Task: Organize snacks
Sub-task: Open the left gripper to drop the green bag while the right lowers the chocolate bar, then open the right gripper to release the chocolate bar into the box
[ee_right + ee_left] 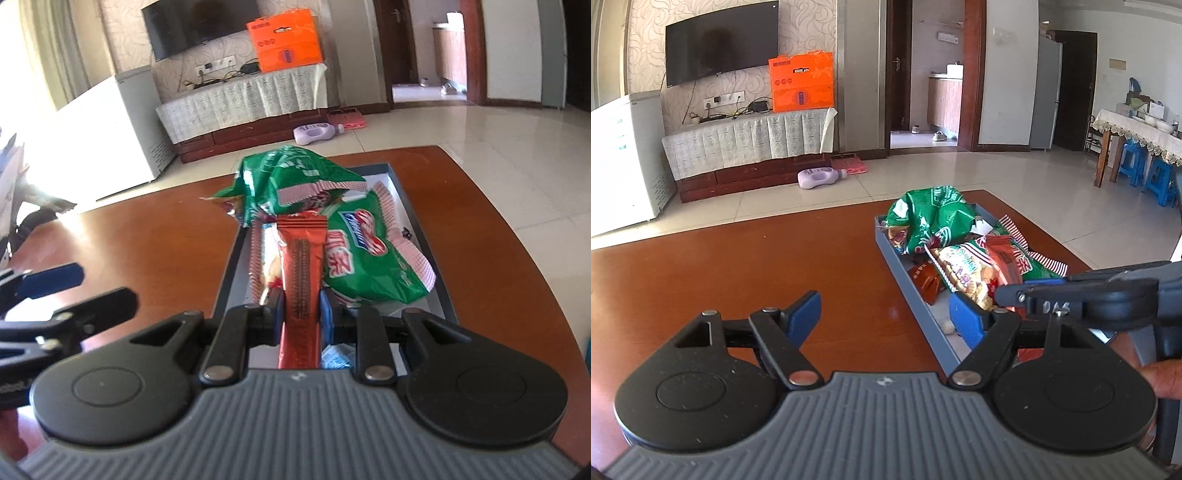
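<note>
Snacks (291,184) heaped in a grey tray (428,236) near the table's far right corner.
Right gripper (301,314) clamps a red packet (301,258), its lower end hidden; left gripper (886,317) gapes, holding nothing.

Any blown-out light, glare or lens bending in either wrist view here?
Left wrist view: evenly lit, sharp; fisheye bows the brown wooden table edge. Right wrist view: window light blows out the white chest freezer and glares on the tabletop; the red foil snack packet stays legible.
</note>
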Motion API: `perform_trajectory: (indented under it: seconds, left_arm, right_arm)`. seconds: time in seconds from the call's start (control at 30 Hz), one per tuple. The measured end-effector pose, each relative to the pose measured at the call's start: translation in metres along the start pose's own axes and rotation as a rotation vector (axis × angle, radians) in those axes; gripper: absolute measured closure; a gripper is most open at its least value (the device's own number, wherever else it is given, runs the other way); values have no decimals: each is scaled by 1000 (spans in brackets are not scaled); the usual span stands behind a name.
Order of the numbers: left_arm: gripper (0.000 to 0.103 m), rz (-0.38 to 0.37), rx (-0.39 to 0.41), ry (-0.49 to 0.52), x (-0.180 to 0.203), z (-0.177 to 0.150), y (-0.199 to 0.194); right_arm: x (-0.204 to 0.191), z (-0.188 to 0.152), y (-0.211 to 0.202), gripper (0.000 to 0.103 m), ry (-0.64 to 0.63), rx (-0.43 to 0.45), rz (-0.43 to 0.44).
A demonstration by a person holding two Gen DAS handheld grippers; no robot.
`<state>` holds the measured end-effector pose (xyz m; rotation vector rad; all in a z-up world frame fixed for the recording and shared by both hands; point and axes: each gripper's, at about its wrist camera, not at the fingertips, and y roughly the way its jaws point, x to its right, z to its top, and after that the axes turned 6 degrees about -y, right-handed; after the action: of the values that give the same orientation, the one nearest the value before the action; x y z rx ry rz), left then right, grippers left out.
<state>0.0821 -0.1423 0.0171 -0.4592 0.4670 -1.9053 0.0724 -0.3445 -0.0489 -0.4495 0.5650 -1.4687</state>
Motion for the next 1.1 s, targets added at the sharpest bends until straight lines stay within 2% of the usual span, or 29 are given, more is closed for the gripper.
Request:
perform_trajectory:
  seconds: [0.2, 0.67, 0.87, 0.9, 1.0, 1.07, 1.1]
  left_arm:
    - [22, -25, -12, 4, 12, 2, 8]
    - [21, -1, -38, -13, 5, 4, 19]
    - [21, -10, -37, -38, -1, 1, 19]
    - [21, -7, -36, -38, -2, 1, 19]
    - [20, -6, -31, -45, -6, 0, 19]
    - [20, -7, -34, -57, -7, 1, 18]
    - [20, -8, -34, -60, -8, 1, 17]
  right_arm:
    - [-3, -3, 1, 79, -25, -11, -38]
    - [-13, -9, 7, 78, -33, -33, -114]
    - [-10, -11, -1, 77, -12, -7, -132]
    - [-10, -11, -2, 75, -8, -3, -126]
    - [-14, -11, -12, 59, -8, 34, -117]
    - [-20, -11, -22, 43, -22, 67, -115]
    - [-23, -11, -26, 41, -31, 83, -117]
